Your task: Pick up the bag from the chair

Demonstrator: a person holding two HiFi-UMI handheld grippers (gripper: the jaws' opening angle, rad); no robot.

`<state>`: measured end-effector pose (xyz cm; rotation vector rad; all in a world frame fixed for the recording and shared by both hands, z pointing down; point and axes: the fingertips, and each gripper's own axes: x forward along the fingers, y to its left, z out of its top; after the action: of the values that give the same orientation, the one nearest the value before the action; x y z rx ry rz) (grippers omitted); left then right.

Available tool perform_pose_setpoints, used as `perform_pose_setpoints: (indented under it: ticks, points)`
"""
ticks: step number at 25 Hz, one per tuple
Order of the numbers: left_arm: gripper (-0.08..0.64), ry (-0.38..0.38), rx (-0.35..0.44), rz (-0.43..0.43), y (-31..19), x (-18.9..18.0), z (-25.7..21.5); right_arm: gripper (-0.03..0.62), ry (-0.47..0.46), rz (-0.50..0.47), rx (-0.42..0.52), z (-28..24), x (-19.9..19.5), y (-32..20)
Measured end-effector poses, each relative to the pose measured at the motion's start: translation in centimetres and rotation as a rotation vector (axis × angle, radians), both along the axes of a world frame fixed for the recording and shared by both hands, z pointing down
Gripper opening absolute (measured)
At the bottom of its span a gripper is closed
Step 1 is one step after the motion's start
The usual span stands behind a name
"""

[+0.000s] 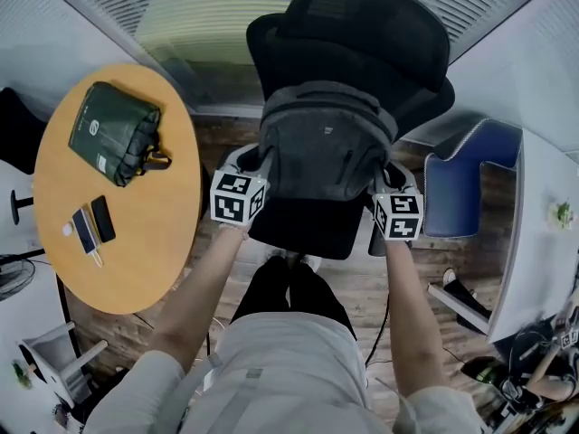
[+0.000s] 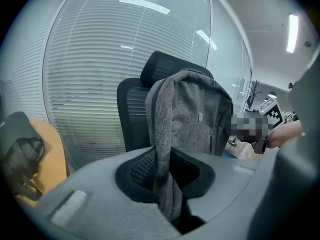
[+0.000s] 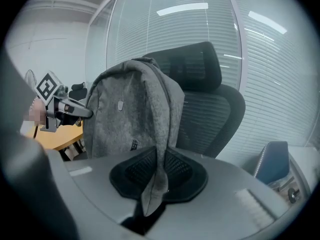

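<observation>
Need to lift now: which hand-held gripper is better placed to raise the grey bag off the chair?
Neither alone: left hand-held gripper and right hand-held gripper each grip one side of the bag. Lift with both.

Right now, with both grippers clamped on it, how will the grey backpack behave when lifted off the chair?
Probably floppy: the grey backpack pinches into thin folds in the left gripper and right gripper. Likely to sag between them rather than slip, since the cloth looks coarse.

Bag (image 1: 327, 143): matt grey felt-like cloth; chair (image 1: 362, 34) apparently black mesh.
</observation>
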<state>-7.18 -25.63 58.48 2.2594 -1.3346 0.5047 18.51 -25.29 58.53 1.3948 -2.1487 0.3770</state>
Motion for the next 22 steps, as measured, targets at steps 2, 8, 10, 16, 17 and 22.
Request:
perform_pose_setpoints:
  ticks: [2,8,10,16,17,22]
  points:
    - [0.06,0.005,0.009,-0.003,0.3,0.1,-1.1,0.044,-0.001,0.003,0.012,-1.2,0.1,0.3]
    - [0.06,0.011,0.047,-0.01,1.2,0.2,-4.3,0.044,-0.006,0.004,0.049,-4.3,0.1,1.2]
    - [0.058,0.018,0.06,-0.016,1.5,0.1,-5.4,0.044,-0.01,0.005,0.063,-5.4,0.0,1.4]
    - [0.058,0.042,0.084,-0.028,2.7,0.0,-8.7,0.044,-0.012,0.003,0.093,-8.7,-0.2,2.5]
    - [0.058,0.045,0.092,-0.027,2.9,0.0,-9.3,0.044,-0.011,0.004,0.1,-9.3,-0.2,2.6]
    - [0.058,0.054,0.124,-0.017,3.7,0.0,-12.0,0.044,-0.016,0.005,0.124,-12.0,-0.3,3.5]
